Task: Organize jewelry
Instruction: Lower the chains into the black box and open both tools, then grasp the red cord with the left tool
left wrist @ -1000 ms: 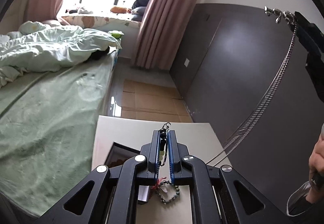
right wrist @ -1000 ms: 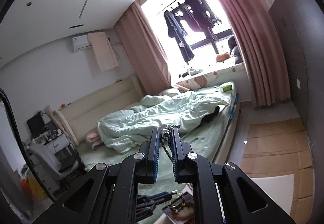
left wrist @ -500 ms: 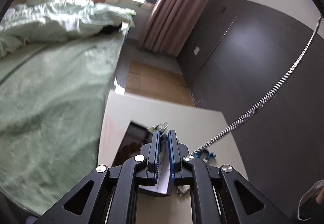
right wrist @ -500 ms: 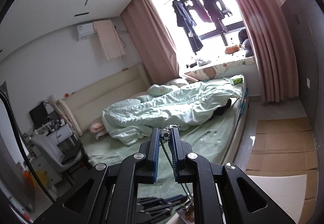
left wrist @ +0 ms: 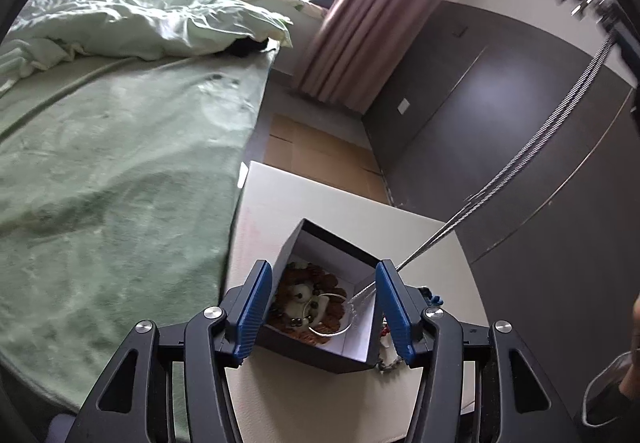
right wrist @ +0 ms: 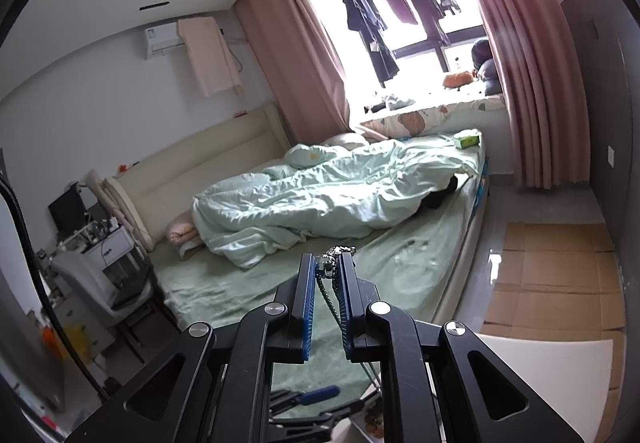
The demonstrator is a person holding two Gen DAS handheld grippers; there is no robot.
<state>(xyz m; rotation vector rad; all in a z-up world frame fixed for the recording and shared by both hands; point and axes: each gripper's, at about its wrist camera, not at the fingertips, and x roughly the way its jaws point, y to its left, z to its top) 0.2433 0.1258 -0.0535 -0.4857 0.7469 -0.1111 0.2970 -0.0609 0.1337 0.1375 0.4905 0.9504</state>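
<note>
Left tool (left wrist: pixel 323 303) opening wide over the dark box (left wrist: pixel 320 307) low in the frame, nothing pinched, to drop one chain (left wrist: pixel 532 147) end in. Right tool (right wrist: pixel 326 275) squeezed tight on the other end, up high, so chain slides down without tangling.

Left tongs (left wrist: pixel 322 305) opening, right tongs (right wrist: pixel 326 275) clamped

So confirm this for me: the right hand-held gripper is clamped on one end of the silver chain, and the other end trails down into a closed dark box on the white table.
Wrong on one point: the dark box is open, not closed. The left wrist view shows its white lining and the beaded jewelry inside. The rest holds: the right hand-held gripper clamps the silver chain, which trails into that box on the white table.
</note>
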